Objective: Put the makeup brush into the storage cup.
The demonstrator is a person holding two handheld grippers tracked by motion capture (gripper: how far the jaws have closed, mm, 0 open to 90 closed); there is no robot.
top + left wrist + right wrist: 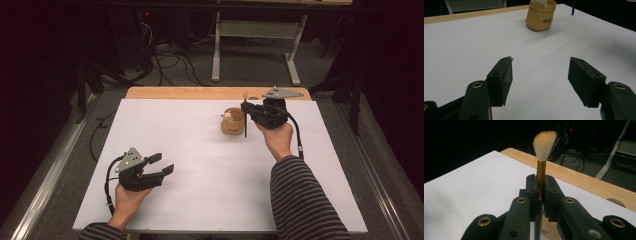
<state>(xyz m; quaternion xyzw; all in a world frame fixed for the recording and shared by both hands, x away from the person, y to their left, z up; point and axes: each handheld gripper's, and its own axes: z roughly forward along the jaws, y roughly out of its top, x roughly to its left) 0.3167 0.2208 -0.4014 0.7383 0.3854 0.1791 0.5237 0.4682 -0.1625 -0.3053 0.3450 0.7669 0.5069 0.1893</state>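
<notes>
A makeup brush (pixel 544 143) with pale, yellow-tipped bristles and a gold ferrule stands upright, bristles up, and my right gripper (pixel 541 187) is shut on its ferrule. In the high view the right gripper (pixel 246 108) hangs at the far right of the table, and the brush's dark handle (pixel 245 126) points down just right of a tan cup (pixel 232 122). The cup (pixel 540 15) holds something white. My left gripper (pixel 162 164) rests near the front left, open with nothing between its jaws; the left gripper view shows that left gripper (pixel 540 75) above bare white surface.
A white sheet (pixel 200 165) covers the table and leaves a wooden strip (pixel 200 93) bare at the far edge. Behind the table stand a white desk frame (pixel 216 55) and tangled cables (pixel 170 62) on the floor. Dark surroundings flank both sides.
</notes>
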